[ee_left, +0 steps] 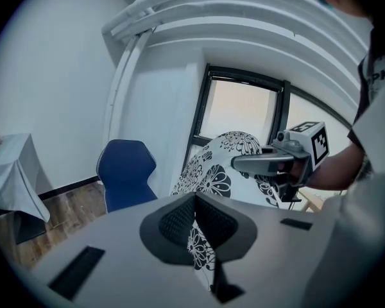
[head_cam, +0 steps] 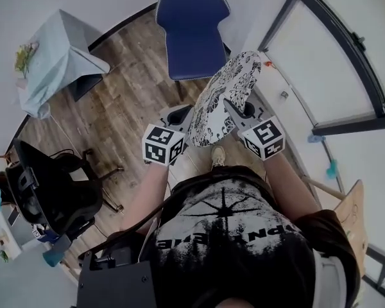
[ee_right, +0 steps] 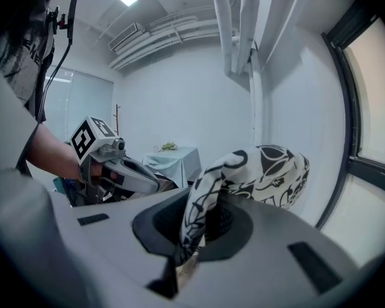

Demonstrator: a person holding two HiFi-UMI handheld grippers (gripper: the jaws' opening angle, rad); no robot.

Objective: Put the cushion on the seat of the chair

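Floral cushion (head_cam: 226, 95) held up in both hand-held grippers, short of the blue chair (head_cam: 191, 27)
The left hand-held gripper (head_cam: 185, 117) and right hand-held gripper (head_cam: 236, 111) each clamp an edge of the cushion; it hangs tilted at frame centre, apart from the chair at upper centre, above the wooden floor (head_cam: 115, 101)

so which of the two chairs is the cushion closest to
The blue chair, just beyond the cushion; the black office chair stands off to the person's left.
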